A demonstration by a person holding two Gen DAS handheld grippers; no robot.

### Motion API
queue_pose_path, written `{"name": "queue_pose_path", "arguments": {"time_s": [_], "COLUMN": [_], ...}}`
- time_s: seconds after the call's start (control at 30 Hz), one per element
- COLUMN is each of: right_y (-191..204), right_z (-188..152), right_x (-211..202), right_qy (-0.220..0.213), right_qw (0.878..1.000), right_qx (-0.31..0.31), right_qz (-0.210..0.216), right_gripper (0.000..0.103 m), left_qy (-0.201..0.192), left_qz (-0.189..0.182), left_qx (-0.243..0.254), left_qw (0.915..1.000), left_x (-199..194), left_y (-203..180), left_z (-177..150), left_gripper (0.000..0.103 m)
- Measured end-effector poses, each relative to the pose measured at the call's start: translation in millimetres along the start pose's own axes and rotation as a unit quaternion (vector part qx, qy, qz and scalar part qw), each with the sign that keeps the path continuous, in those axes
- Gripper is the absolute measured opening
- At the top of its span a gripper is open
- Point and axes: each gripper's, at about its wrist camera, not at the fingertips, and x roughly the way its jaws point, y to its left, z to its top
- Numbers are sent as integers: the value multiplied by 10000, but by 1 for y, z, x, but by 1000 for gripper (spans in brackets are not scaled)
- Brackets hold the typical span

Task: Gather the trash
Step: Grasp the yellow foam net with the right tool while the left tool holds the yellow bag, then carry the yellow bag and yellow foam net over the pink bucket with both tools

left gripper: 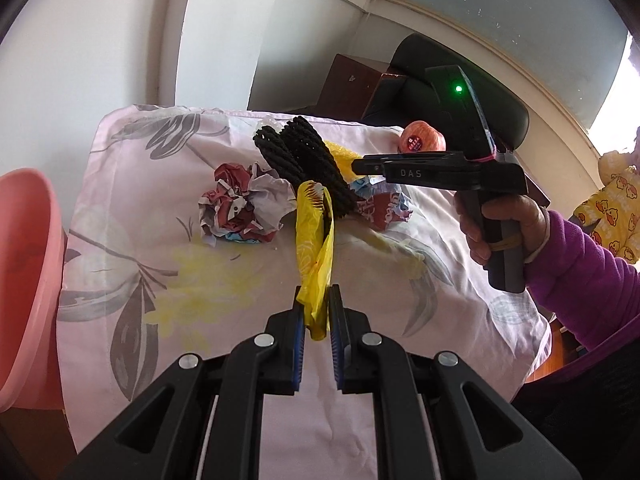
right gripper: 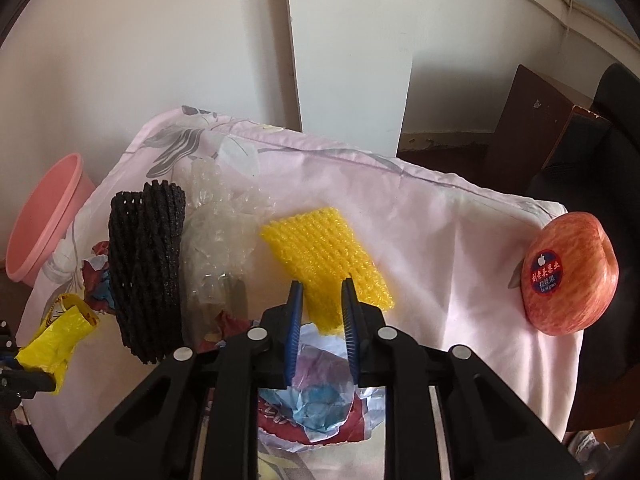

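1. Between the left gripper's blue pads hangs the yellow plastic bag, clenched near one end; its long axis runs straight ahead of the jaws and the free end rises above the flowered cloth.
2. Left of that gripper, off the cloth's edge, stands the pink bin. In my judgement the coming move turns on this: the bin lies to the left of the jaws, so the bag must swing sideways, and the left hand is the nearer one.
3. Ahead of the bag lie a crumpled printed paper and the black foam net, both resting on the cloth.
4. Over on the right, the right gripper has its jaws spread and holds nothing. Its fingertips frame the near end of the yellow foam net, whose long axis slants away to the upper left; whether they touch it cannot be told.
5. Beneath its fingers sits a second crumpled wrapper; clear bubble wrap lies between the two nets.
6. Farther right an apple with a sticker sits at the cloth's edge, well apart from the trash.
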Motion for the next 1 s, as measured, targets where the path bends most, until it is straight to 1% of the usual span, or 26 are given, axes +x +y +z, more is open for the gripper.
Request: {"name": "queue_pose_path", "arguments": {"time_s": [0.03,0.07,0.23,0.37,0.53,0.73,0.8,1.0], "right_y": [0,0,-5,-9,-7,4,10,38], "right_z": [-1,-1,-5,-9,-16,-22,-23,-22], "right_x": [-1,-2,-19,-41,-70,-97,-104,-109], "right_qy": [-22,-29,-215,-449,-707,-928,-975,-967], "right_qw": [10000,10000,9992,9966,9923,9883,9871,9863], "right_qx": [24,47,314,631,876,937,928,705], "right_qz": [-5,-8,102,281,519,768,871,1135], "right_gripper": [11,11,10,10,10,10,10,10], "left_qy": [-9,-23,-131,-237,-394,-650,-761,-1070], "left_qz": [-3,-5,14,67,178,332,435,740], "left_qx": [-7,-9,5,-15,-106,-205,-269,-470], "left_qw": [10000,10000,9999,9997,9990,9971,9958,9904], "left_x": [0,-1,-7,-13,-20,-34,-38,-54], "left_y": [0,0,-3,-4,-4,-5,-4,4], "left_z": [0,0,1,3,4,5,5,5], "left_gripper": [10,10,10,10,10,10,10,10]}}
